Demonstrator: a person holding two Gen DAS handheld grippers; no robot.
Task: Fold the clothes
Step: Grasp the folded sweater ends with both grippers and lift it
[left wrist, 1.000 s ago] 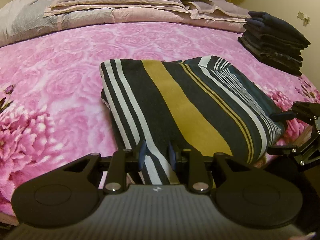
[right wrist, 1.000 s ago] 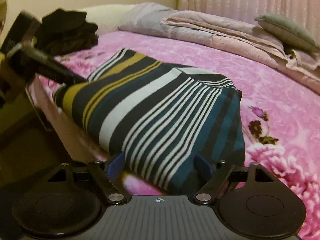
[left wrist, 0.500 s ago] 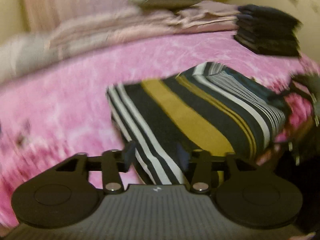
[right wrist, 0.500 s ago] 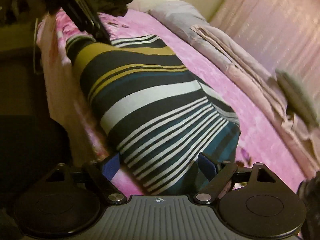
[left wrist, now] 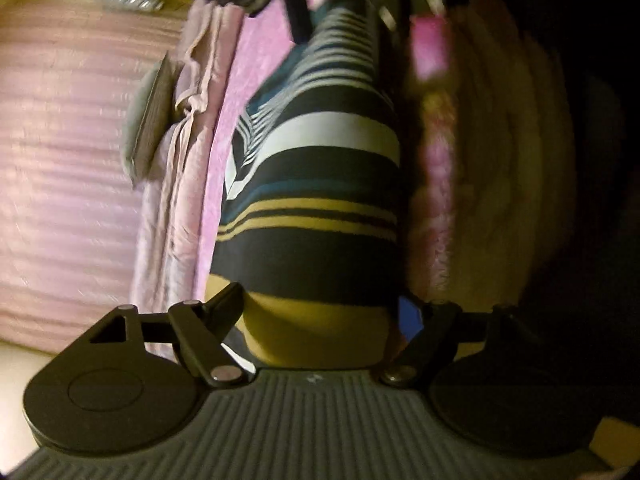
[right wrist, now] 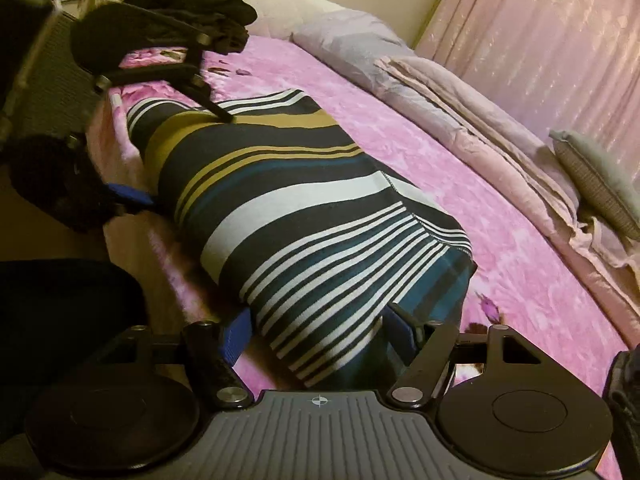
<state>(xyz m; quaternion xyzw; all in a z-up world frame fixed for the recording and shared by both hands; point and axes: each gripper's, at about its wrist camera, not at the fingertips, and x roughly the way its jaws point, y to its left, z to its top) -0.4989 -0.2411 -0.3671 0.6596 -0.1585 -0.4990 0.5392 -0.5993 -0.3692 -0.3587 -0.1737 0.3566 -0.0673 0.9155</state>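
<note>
A folded striped garment (right wrist: pixel 304 216), black, mustard, white and teal, lies on the pink floral bedspread (right wrist: pixel 500 280) near the bed's edge. It also shows in the left wrist view (left wrist: pixel 320 184). My right gripper (right wrist: pixel 320 328) is open wide with its jaws around the garment's near, thin-striped end. My left gripper (left wrist: pixel 320 312) is rolled on its side and open wide around the mustard-striped end; it shows in the right wrist view (right wrist: pixel 176 152) at the far end of the garment, one finger (right wrist: pixel 208 100) on top and one blue-padded finger (right wrist: pixel 132 196) below.
A pile of dark clothes (right wrist: pixel 192 4) sits at the far corner of the bed. A folded pink quilt (right wrist: pixel 480 108) and a grey-green pillow (right wrist: pixel 600 176) lie along the curtain side. The bed edge drops off to the left of the garment.
My left gripper has opened wide, rolled about a quarter turn and now straddles the garment's mustard end. My right gripper stays open around the other end; its view has swung.
</note>
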